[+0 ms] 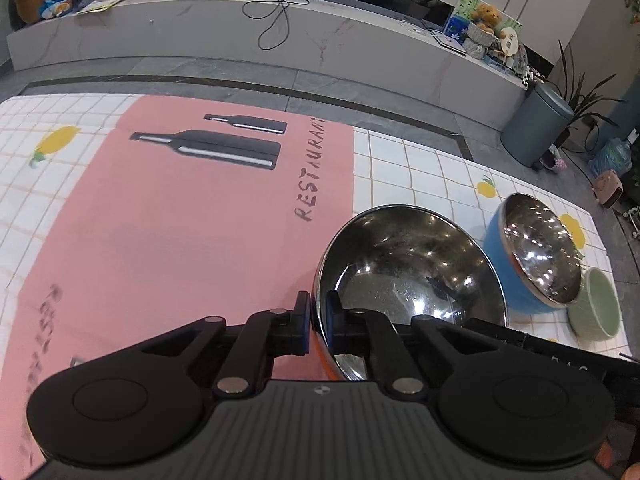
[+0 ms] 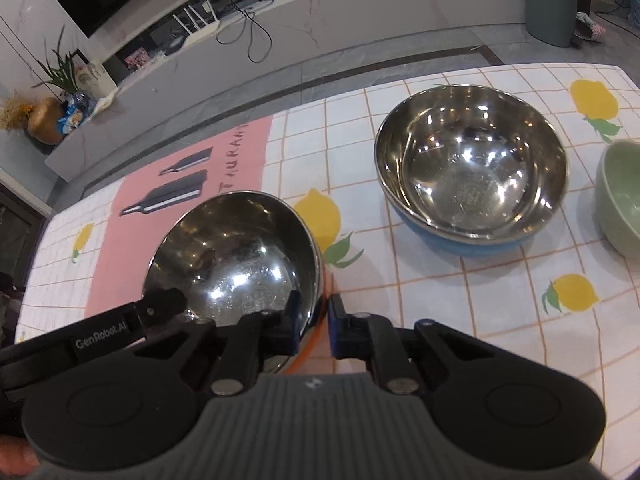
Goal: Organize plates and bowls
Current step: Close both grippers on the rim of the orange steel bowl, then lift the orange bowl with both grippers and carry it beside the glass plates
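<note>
Both grippers clamp the rim of one steel bowl with an orange outside [image 1: 408, 276], which is tilted above the counter [image 1: 420, 176]. The left gripper [image 1: 318, 322] has its jaws closed on the rim's left side, one finger outside and one inside. The right gripper [image 2: 314, 326] has its jaws closed on the rim's right side [image 2: 236, 256] in the same way.

Open room lies to the left, across the pink placemat [image 1: 180, 220]; the counter's far edge meets the grey floor just beyond it. To the right the space narrows: a steel bowl with a blue outside [image 2: 472, 168] stands well apart from the held one, and a pale green bowl [image 2: 622, 204] sits near it by the counter's right edge.

Three bowls are in view: two steel, one green. No plates show in either view.

The left wrist view shows most of the placemat and the blue bowl [image 1: 532, 252] and green bowl [image 1: 596, 304] crowded at its right. The right wrist view shows the chequered lemon cloth [image 2: 500, 300] between the bowls, and the left gripper's arm [image 2: 120, 328] reaching in.
</note>
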The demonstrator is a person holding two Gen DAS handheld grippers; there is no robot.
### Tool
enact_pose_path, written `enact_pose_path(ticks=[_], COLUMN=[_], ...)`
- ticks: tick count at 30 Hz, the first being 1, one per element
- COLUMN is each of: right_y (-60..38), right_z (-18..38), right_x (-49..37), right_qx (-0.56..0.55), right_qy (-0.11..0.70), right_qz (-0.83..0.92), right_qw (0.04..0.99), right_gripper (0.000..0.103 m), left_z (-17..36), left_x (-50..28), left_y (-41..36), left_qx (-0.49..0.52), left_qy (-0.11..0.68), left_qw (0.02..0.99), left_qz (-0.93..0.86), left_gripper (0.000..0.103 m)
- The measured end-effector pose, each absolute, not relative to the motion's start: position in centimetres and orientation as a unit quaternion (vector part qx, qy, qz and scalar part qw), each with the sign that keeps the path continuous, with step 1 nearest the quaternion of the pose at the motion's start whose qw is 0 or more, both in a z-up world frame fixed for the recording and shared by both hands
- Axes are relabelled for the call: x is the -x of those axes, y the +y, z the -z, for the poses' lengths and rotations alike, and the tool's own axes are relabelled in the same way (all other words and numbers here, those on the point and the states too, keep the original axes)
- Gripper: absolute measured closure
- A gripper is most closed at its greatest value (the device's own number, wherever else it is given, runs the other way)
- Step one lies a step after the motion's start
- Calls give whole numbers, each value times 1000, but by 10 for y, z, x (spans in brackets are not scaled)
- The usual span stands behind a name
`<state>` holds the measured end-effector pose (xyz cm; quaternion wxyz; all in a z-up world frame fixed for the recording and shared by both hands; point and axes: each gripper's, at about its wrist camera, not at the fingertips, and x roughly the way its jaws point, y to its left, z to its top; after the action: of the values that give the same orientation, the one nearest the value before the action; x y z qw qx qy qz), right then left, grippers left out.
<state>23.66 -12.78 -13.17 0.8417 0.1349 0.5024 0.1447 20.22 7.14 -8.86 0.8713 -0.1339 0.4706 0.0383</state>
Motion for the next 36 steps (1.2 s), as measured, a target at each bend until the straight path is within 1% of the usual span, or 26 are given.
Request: enact_pose_path(ticks=[3, 9, 14, 19, 25, 28, 36], right_y=[-135, -156, -186, -234, -297, -324, -346], right_z=[122, 102, 84, 77, 82, 91, 110], right_x=[-220, -179, -140, -103, -64, -53, -47], right_qx=[-140, -140, -143, -145, -147, -167, -177], right_qy=[505, 506, 496, 488, 495, 501, 514], right_qz=[-149, -148, -145, -127, -98, -77, -53], right_qw=[839, 838, 844, 851, 851, 846, 838], right_gripper=[93, 95, 95, 95, 95, 95, 96], left_z=[77, 52, 43, 53, 66, 76, 94], left_x=[-185, -146, -111, -80, -65, -64, -60], left_y=[64, 45, 15, -20, -76, -95, -116], left_qx=[140, 149, 151, 177, 153, 149, 136], left_qy=[480, 470, 475, 496, 526, 540, 555], left_qw=[864, 868, 866, 850, 835, 826, 818], left_qz=[-57, -59, -38, 1, 52, 67, 70], left_gripper=[96, 95, 95, 93, 92, 92, 92])
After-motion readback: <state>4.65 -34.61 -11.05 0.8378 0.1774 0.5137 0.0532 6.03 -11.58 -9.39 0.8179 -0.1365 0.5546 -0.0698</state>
